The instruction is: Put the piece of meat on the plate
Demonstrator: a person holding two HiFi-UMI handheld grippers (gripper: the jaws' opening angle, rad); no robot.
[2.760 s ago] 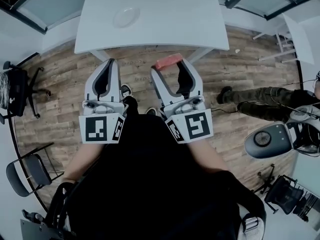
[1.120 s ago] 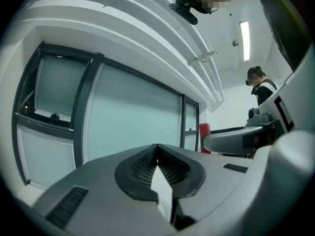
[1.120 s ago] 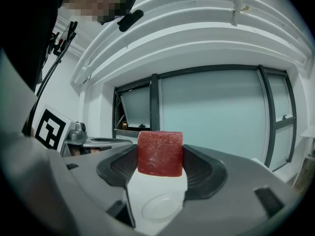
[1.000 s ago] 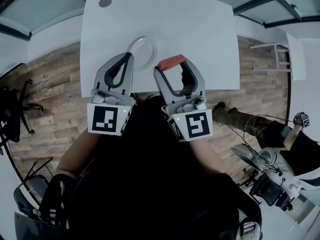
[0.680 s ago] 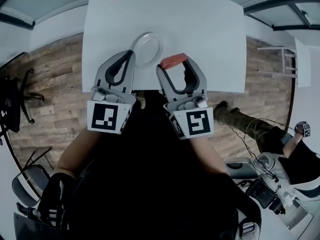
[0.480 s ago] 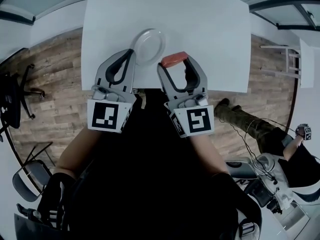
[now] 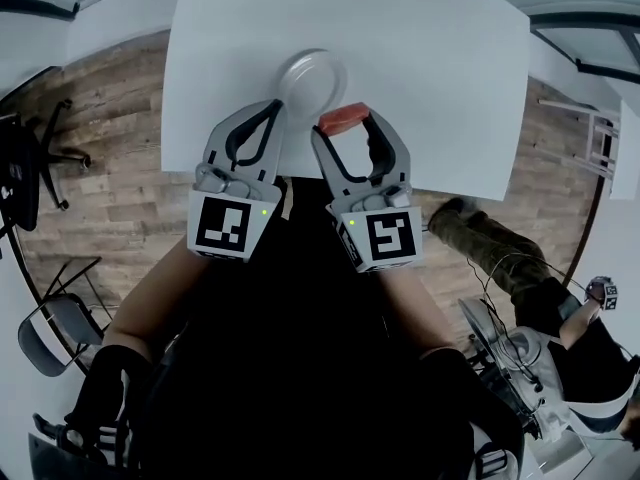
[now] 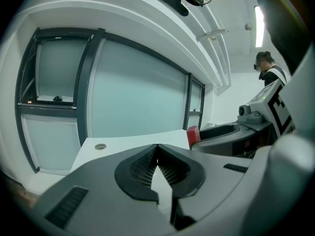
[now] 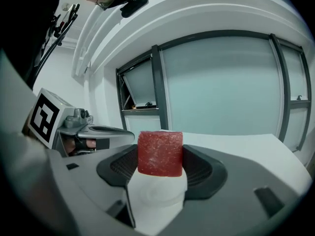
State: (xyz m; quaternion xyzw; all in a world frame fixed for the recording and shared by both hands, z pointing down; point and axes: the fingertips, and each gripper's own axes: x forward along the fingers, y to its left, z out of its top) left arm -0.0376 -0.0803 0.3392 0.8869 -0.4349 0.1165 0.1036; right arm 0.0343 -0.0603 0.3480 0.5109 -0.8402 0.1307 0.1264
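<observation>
Red meat block: squarish red piece of meat (image 9: 160, 153), clamped by its two flanks between the padded jaws of the grey right gripper (image 7: 346, 128); it is carried clear of the tabletop and is not yet on the plate.
Right gripper: closed on the meat, with the block's top and front face standing proud of the tips. In my judgement this hold lets the block drop free once the jaws part.
Left gripper: the matching grey left gripper (image 7: 274, 106) has its jaws brought fully together, tips meeting, with nothing between them. It appears to be held alongside only to keep out of the way.
Plate: round pale shallow plate (image 7: 312, 80), bare, on the white rectangular table (image 7: 430, 68), towards the person's side.
Meat relative to plate: in the head view the block lies just beside the plate's near right rim, not over its centre.
View caveat: the pale rounded form below the block in the right gripper view may be the plate, but lens distortion prevents confirmation.
Stage: carry close to complete; release outstanding.
Next move: a short shift forward and left over the plate's centre, then lower and open.
Risk: a high release could bounce the block over the shallow rim, and the left gripper's tip, close to the plate's near edge, could nudge it.
</observation>
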